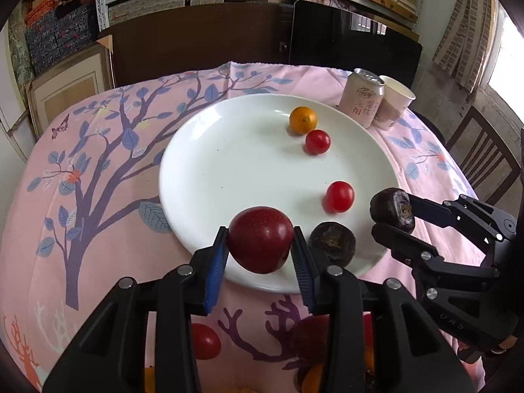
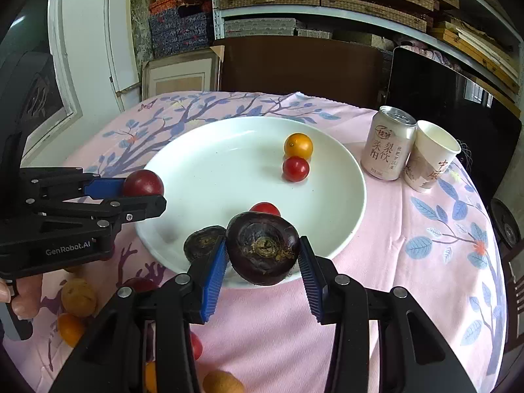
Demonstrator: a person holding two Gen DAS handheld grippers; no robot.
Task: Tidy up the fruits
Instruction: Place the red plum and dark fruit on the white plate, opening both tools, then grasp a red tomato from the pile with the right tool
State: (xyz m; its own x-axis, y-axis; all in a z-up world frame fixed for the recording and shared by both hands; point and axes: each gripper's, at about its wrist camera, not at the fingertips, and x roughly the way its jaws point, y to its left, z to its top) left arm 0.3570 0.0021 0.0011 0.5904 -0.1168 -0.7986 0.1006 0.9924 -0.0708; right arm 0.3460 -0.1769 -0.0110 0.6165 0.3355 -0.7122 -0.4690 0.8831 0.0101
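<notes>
Left wrist view: left gripper (image 1: 260, 249) fingers clamp a red plum (image 1: 260, 239) over the white plate (image 1: 229, 170) at its 6 o'clock rim; right gripper (image 2: 262, 263) grips a dark water chestnut (image 2: 263, 247) at 4 o'clock. Carrying step; next, lower and release both inside the rim.

left wrist: down along tongs, close | right wrist: same | shared: white plate (image 1: 203, 177) (image 2: 334, 196)
</notes>
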